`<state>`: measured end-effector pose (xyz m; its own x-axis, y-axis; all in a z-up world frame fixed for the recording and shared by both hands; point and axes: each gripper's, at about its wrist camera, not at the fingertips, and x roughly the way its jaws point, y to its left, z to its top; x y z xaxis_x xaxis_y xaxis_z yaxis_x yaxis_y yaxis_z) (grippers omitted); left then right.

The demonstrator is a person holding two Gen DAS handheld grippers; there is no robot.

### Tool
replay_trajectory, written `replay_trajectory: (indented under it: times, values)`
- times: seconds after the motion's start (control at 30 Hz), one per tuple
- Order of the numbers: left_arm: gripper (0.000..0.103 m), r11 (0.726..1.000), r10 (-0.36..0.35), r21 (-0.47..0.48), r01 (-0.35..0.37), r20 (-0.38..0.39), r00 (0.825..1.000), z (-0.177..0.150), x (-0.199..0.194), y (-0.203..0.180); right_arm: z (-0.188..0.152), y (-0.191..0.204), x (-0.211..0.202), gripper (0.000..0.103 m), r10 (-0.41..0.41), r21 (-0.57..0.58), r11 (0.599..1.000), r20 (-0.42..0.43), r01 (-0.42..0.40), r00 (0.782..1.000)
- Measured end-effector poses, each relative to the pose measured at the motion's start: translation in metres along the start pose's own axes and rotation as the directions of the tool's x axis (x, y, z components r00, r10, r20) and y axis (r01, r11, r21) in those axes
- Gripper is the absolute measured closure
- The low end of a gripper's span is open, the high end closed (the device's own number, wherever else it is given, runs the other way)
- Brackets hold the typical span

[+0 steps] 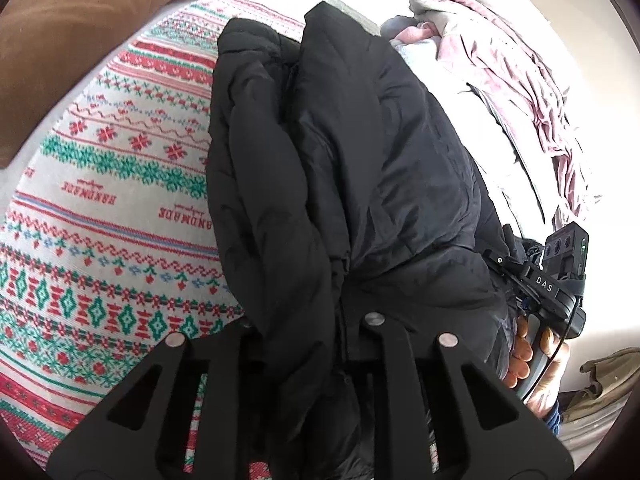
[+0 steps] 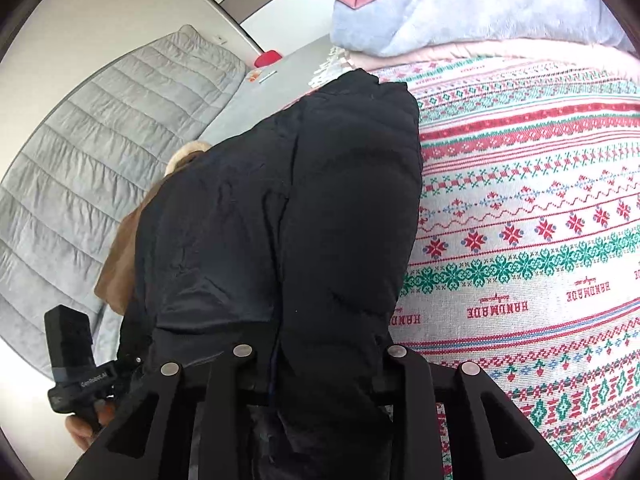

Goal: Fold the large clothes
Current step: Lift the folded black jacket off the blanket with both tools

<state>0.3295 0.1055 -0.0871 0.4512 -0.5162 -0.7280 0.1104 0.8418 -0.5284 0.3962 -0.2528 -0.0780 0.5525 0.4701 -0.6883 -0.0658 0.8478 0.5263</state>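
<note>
A large black puffer jacket lies bunched lengthwise on a knitted blanket with red and green patterns. My left gripper is shut on the jacket's near edge, with fabric draped over its fingers. In the right wrist view the same jacket fills the middle, and my right gripper is shut on its near edge too; the fingertips are hidden under fabric. The other hand-held gripper shows at the right of the left view and at the lower left of the right view.
A brown cushion lies at the upper left. A pile of pink and grey clothes sits to the right. A grey quilted sofa back and a pale blue fleece lie beyond the blanket.
</note>
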Motion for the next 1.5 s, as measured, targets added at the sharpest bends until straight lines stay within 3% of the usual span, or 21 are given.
replay_trajectory:
  times: [0.17,0.83,0.97,1.27,1.5]
  values:
    - [0.085,0.999,0.025,0.042,-0.027,0.036,0.999,0.001,-0.006,-0.005,-0.005,0.022,-0.003,0.077,-0.054,-0.076,0.995,0.038,0.057,0.998]
    - [0.087,0.991,0.009,0.134,-0.028,0.138,0.99,-0.001,-0.047,-0.012,-0.013,0.029,-0.045,0.08,-0.001,-0.137,0.99,0.146,0.021,0.989]
    - [0.087,0.983,0.032,0.172,-0.06,0.164,0.986,-0.004,-0.053,-0.019,-0.013,0.027,-0.05,0.08,0.004,-0.145,0.989,0.151,0.018,0.989]
    - [0.087,0.977,0.056,0.194,-0.087,0.157,0.986,0.0,-0.037,-0.037,-0.016,0.017,-0.058,0.08,-0.03,-0.112,0.993,0.166,0.049,0.986]
    - [0.088,0.955,0.103,0.26,-0.141,0.155,0.983,-0.004,-0.012,-0.081,-0.022,-0.011,-0.081,0.08,-0.106,-0.051,0.992,0.207,0.119,0.973]
